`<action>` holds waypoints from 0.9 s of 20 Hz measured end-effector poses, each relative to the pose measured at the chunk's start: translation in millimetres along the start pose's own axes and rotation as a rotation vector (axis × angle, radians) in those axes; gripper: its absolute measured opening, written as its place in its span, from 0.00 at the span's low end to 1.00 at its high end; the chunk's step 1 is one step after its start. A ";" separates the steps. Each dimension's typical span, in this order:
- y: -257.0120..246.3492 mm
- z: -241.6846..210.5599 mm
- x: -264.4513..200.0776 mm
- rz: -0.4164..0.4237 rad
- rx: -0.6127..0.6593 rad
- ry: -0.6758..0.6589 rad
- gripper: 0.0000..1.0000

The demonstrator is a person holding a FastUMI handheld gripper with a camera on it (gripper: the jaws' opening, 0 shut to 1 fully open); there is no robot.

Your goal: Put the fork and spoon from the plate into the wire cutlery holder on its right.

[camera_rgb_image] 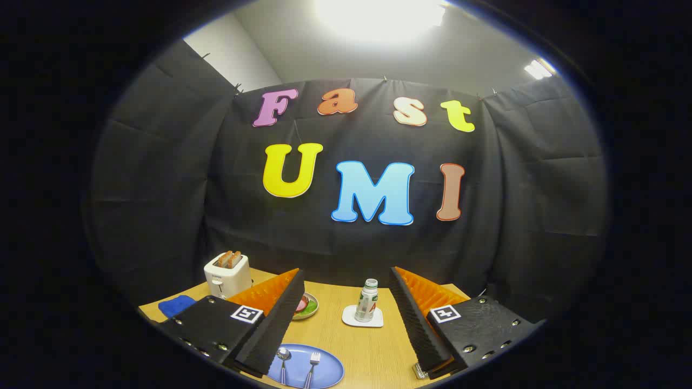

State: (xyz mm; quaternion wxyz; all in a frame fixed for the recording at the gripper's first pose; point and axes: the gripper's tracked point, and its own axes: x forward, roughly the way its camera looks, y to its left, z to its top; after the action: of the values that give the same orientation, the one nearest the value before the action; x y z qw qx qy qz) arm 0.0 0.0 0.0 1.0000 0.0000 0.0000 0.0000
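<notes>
Now your claw [346,319] stands wide apart, empty; the fork [312,367] and spoon [283,361] lie lengthwise on the plate [330,373], lower left.

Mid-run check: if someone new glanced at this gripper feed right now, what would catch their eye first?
Probably the blue plate between the open fingers of the gripper, nearer the left one, with the spoon and fork lying side by side on it, untouched. Next, the small bottle upright on a white coaster beyond the fingers, then the white toaster with bread in its slots at the far left of the wooden table.
</notes>
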 end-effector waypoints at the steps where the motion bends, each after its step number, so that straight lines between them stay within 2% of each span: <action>1: -2.1 0.9 1.7 -0.007 0.000 0.002 0.96; 9: -13.3 -3.8 12.2 -0.040 -0.003 -0.003 0.97; 18: -10.6 -30.4 12.6 -0.025 -0.021 0.054 0.97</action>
State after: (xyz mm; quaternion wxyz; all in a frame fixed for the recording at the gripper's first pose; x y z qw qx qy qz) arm 12.6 -10.6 -30.4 0.9995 -0.0107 0.0270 -0.0124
